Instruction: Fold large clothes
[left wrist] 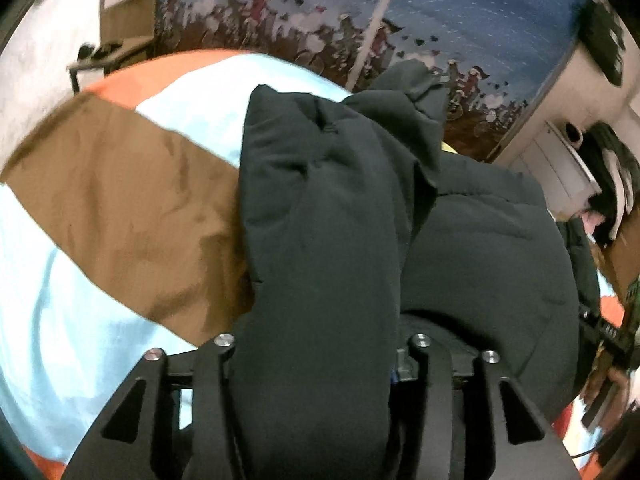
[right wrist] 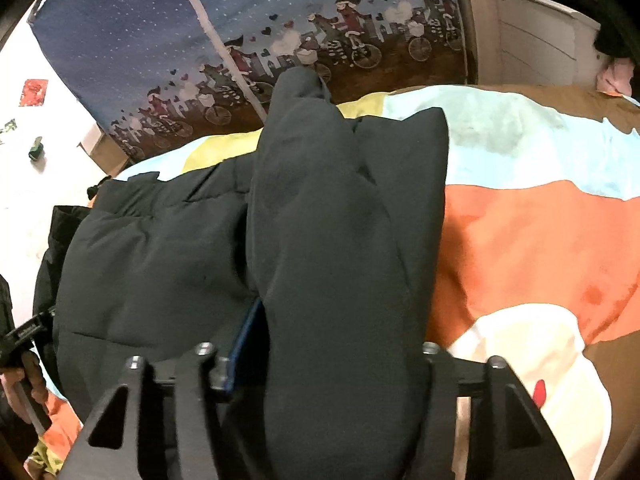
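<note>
Two close wrist views over a bed.
Each looks forward along its claw, sharing the dark jacket (left wrist: 320, 220) and curtain (right wrist: 280, 40).

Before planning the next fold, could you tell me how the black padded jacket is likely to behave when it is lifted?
The black padded jacket looks quilted and puffy, so probably light for its bulk and springy. Its gripped folds bulge from the left gripper and right gripper, suggesting floppy, unsupported parts will sag.

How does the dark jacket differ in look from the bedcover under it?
The jacket is one dark colour, while the bedcover has blocks of orange, light blue, brown, white and yellow. The jacket looks padded, with stitched seams; the bedcover looks thin and flat. The jacket is partly lifted, with folds in the left claw and right claw; the bedcover lies spread out.
</note>
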`<state>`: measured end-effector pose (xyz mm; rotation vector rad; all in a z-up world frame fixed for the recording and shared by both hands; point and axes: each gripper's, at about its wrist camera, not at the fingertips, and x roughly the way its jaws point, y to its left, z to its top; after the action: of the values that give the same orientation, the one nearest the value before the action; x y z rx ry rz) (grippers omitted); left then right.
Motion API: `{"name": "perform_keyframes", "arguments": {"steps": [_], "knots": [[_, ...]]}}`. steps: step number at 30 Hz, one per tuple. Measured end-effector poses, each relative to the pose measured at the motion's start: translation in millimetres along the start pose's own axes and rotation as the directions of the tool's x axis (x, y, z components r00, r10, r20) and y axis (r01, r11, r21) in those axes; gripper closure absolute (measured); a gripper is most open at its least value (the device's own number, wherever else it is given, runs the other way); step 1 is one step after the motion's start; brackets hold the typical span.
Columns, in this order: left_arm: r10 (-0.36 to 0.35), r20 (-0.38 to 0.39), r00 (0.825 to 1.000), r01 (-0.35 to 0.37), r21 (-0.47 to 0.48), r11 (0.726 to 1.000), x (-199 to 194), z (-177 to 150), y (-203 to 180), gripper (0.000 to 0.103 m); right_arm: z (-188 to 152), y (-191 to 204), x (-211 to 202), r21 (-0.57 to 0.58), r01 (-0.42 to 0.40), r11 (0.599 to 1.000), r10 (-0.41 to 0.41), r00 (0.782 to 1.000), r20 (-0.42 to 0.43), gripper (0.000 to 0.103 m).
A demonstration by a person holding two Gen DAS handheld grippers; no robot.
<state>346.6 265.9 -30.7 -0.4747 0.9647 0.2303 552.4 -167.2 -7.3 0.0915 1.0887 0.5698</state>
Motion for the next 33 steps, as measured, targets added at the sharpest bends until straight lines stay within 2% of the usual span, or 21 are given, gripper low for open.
{"name": "perform_keyframes", "arguments": {"steps": [3,6,13,16,18,20,24,29,33], "knots": [[-0.015,-0.022,1.000,0.014,-0.042,0.999,-1.2,4.5,7.4,0.055,-0.9,2.5,-2.8,-0.010,0.010,1.000,-0.010,1.000,-0.002,0.024],[0.011,-0.027,1.000,-0.013,-0.053,0.999,-6.4,5.6,6.9,0.051,-1.3,4.6,-6.0,-0.005,0.021,1.000,-0.021,1.000,0.000,0.019],[0.067,-0.002,0.998,-0.067,0.002,0.998,-28.2,0.7,-7.1,0.051,-3.1,7.4,-23.4,0.028,0.030,0.999,-0.031,0.999,0.030,0.012],[0.096,0.042,0.994,-0.096,0.003,0.995,-39.3,-4.5,-11.0,0.046,-6.1,8.2,-32.4,0.028,0.047,0.998,-0.049,0.997,0.053,0.005],[0.115,0.076,0.990,-0.116,0.004,0.993,-46.8,-8.3,-14.4,0.037,-6.8,11.7,-40.3,0.019,0.047,0.999,-0.049,0.995,0.082,0.002],[0.118,0.100,0.988,-0.120,0.007,0.993,-51.8,-11.4,-18.4,0.036,-7.4,18.2,-48.3,0.004,0.053,0.999,-0.054,0.993,0.106,0.000],[0.119,0.155,0.981,-0.126,0.035,0.991,-65.0,-15.0,-33.2,0.033,-10.7,35.3,-62.0,-0.046,0.077,0.996,-0.070,0.986,0.154,0.000],[0.106,0.246,0.964,-0.129,0.077,0.989,-87.1,-27.9,-57.2,0.029,-15.8,57.3,-78.6,-0.109,0.091,0.990,-0.068,0.977,0.204,0.000],[0.091,0.308,0.947,-0.126,0.097,0.987,-102.4,-30.1,-74.2,0.019,-21.7,72.4,-91.0,-0.139,0.109,0.984,-0.073,0.968,0.241,0.000]]}}
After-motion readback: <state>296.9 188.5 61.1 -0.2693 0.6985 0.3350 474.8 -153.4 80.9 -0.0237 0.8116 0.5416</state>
